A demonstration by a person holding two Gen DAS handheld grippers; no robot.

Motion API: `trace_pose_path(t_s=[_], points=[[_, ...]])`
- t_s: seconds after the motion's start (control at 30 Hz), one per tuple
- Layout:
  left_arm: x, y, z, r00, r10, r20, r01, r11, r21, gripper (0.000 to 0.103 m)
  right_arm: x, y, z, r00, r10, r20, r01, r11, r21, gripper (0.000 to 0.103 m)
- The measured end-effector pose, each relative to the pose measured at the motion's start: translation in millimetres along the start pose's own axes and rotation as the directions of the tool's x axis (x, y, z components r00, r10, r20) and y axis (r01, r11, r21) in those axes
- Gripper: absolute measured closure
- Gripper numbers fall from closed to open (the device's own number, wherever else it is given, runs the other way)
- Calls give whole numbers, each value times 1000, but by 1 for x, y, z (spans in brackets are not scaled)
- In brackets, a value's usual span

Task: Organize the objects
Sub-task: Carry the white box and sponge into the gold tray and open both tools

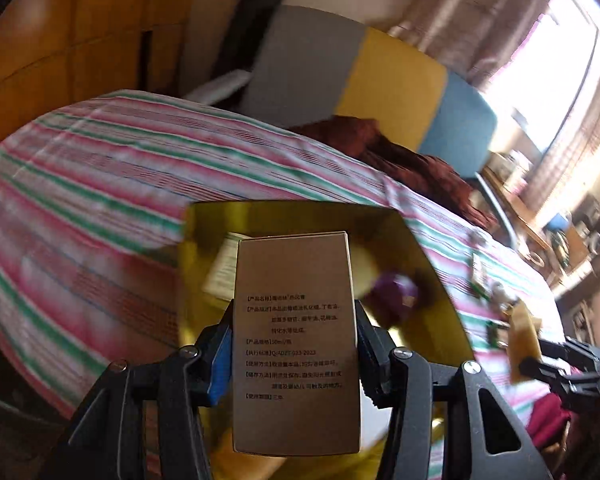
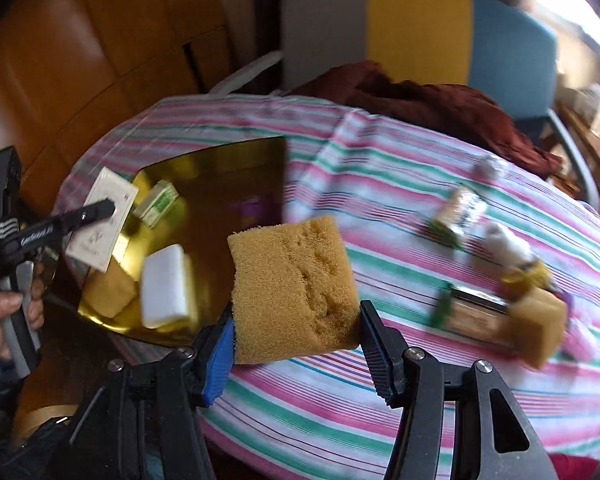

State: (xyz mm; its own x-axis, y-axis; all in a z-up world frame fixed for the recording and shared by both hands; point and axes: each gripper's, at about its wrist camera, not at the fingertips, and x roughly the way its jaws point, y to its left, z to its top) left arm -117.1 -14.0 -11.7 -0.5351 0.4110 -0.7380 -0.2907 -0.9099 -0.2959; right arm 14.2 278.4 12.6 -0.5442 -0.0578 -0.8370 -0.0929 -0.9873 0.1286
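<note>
Right now the left gripper [image 1: 296, 344] clamps a tan cardboard box [image 1: 296, 344] between its pads, printed side up, box pointing away from the camera over the gold bin [image 1: 432, 264]; jaws narrow, pressed on the box's long sides; in the right wrist view the same gripper [image 2: 100, 210] shows at the left edge, a hand [image 2: 4, 320] on its grip, and the box's pale face [image 2: 102, 220] hangs at the bin's near-left rim. Inside the bin [image 2: 260, 168]: a green-and-white carton [image 2: 160, 202], a white-topped sponge [image 2: 166, 284], a yellow sponge block [image 2: 108, 292]; a purple item [image 1: 396, 292] is blurred, can't tell what. The right gripper [image 2: 296, 320] pinches a brown sponge [image 2: 296, 288] by its lower edge, sponge held above the striped cloth [image 2: 340, 400] just beside the bin's right side; jaws part-way closed on it. Loose items lie well apart to the right on the cloth: a small green packet [image 2: 456, 216], a flat shiny pack [image 2: 476, 312], another yellow sponge [image 2: 540, 324], a whitish lump [image 2: 508, 244]; all motion-blurred. Dark red fabric [image 2: 440, 100] sits at the far edge; a grey-yellow-blue chair back [image 2: 420, 28] stands behind it.
</note>
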Motion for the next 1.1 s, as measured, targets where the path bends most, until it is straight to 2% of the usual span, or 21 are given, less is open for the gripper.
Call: trace_pose_path(t_s=[0.1, 0.4, 0.47, 0.57, 0.67, 0.7, 0.77, 0.83, 1.0, 1.1], points=[[3, 15, 1, 1000, 25, 9, -24, 999, -26, 52, 13, 18, 4, 1000, 23, -18, -24, 999, -34, 45], [20, 19, -7, 1000, -2, -31, 1, 1000, -27, 51, 34, 58, 13, 994, 101, -46, -105, 991, -86, 45], [18, 16, -8, 999, -17, -30, 16, 1000, -23, 49, 39, 74, 15, 989, 135, -53, -140, 984, -109, 45], [18, 18, -7, 1000, -2, -28, 2, 999, -32, 43, 51, 98, 15, 982, 174, -75, -184, 972, -144, 43], [16, 22, -7, 1000, 8, -27, -9, 999, -39, 43, 68, 122, 12, 970, 215, -114, -232, 958, -166, 42], [16, 22, -8, 999, 19, -26, -20, 999, -31, 43, 74, 128, 10, 966, 227, -128, -247, 954, -170, 40], [16, 20, -12, 999, 22, -38, -22, 1000, -12, 45, 86, 144, 4, 950, 261, -170, -290, 939, -182, 24], [20, 19, -17, 998, 26, -55, -26, 1000, -7, 46, 93, 154, -4, 938, 285, -200, -322, 927, -194, 17], [20, 26, -16, 997, 57, -46, -60, 996, -60, 46, 95, 150, -10, 933, 290, -213, -327, 930, -169, 16], [13, 24, -15, 997, 72, -25, -73, 995, -66, 45, 90, 139, -11, 938, 283, -198, -313, 939, -142, 12]])
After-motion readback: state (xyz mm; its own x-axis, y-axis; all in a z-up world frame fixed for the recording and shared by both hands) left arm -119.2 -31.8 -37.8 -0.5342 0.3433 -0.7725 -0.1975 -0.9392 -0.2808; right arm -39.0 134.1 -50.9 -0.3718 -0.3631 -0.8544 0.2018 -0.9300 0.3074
